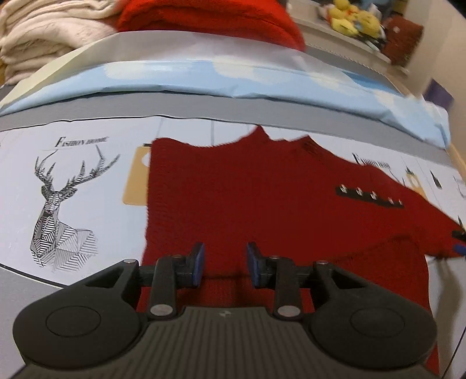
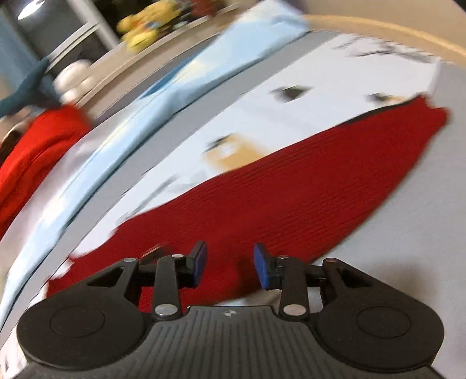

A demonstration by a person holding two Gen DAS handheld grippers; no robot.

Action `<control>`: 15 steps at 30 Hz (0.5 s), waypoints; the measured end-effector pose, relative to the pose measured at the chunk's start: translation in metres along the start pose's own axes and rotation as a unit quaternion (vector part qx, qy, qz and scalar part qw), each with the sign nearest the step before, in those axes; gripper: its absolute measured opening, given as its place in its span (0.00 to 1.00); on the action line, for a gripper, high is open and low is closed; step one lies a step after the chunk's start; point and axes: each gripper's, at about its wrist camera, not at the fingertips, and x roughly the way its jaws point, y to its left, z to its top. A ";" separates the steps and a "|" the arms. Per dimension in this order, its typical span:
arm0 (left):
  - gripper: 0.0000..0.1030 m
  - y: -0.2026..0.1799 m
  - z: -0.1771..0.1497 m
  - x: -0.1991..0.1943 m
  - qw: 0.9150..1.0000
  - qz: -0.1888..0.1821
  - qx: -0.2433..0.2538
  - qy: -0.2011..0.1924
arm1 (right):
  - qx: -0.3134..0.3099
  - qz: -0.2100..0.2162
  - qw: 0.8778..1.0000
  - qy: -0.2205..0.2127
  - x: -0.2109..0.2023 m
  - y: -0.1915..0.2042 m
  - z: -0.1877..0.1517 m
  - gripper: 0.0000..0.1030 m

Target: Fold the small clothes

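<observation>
on the printed tablecloth (image 1: pixel 87 140) a red sweater (image 1: pixel 233 189) lies part-folded; left gripper (image 1: pixel 224 263) and right gripper (image 2: pixel 230 265) released, empty; next fold needs a fresh edge grip.

Left gripper (image 1: pixel 224 263) and right gripper (image 2: pixel 230 265): both angled downward over the sweater (image 1: pixel 262 198), jaws parted, nothing between pads.

Dark red knitted garment (image 1: pixel 233 189) — ribbed, matt wool-like cloth, with a black strip of small shiny metal studs (image 1: pixel 370 196). Pale printed table cover (image 1: pixel 87 180) — smooth, faintly glossy. Light blue folded sheet (image 1: pixel 204 78): smooth, creased. Cream fleecy cloth pile (image 1: pixel 43 32), soft and fuzzy. Bright red fluffy cloth (image 1: pixel 209 14). Left gripper (image 1: pixel 224 263) and right gripper (image 2: pixel 230 265): matt black plastic, silver metal pins, blue rubbery pads (image 1: pixel 199 259).
</observation>
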 end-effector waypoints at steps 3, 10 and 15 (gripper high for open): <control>0.33 -0.007 -0.004 0.003 1.000 0.005 0.009 0.005 | 0.039 -0.040 0.998 -0.030 -0.001 -0.055 0.025 0.36; 0.33 -0.006 0.003 0.002 1.000 0.006 -0.004 0.005 | 0.160 -0.054 0.984 -0.057 0.009 -0.153 0.051 0.43; 0.33 -0.010 0.002 0.002 1.000 0.001 0.005 0.010 | 0.177 -0.042 0.980 -0.078 0.019 -0.165 0.046 0.43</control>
